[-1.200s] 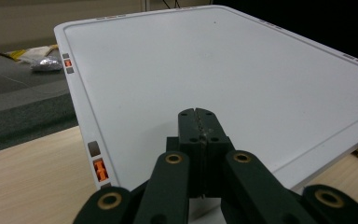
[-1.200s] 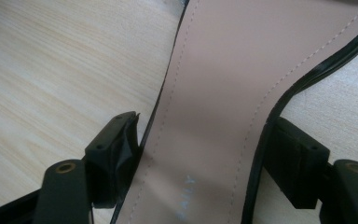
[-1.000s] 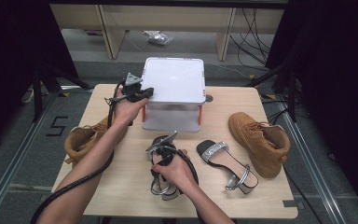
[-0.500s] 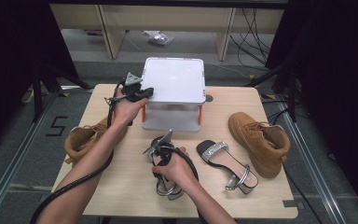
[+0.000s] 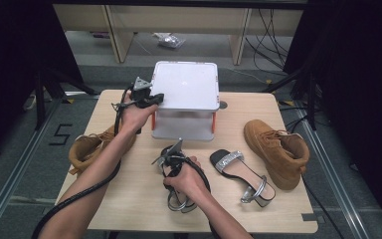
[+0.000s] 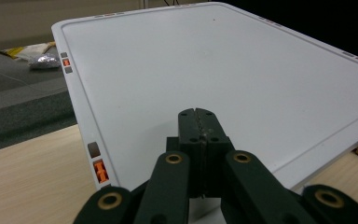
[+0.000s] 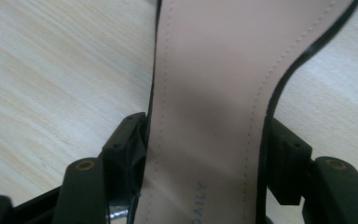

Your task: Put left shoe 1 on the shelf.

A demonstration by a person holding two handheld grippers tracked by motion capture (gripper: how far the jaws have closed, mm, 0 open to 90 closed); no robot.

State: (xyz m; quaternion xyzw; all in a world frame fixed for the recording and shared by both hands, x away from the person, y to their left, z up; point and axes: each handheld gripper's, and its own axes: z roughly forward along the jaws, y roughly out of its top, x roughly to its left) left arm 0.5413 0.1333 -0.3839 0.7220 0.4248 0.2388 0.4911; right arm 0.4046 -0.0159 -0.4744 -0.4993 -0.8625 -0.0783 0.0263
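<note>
Straddling the sandal point(image 7: 205, 116) with my right gripper point(image 7: 205, 163) at the lower middle of the high view, I am closing its jaws in on the insole, one at each edge (whether the pads are pressing yet I cannot tell). My left gripper point(image 6: 199, 126), jaws together on nothing, is hovering over the near corner of the white stand point(image 6: 223, 65) at the upper middle of the table point(image 5: 129, 199).
</note>
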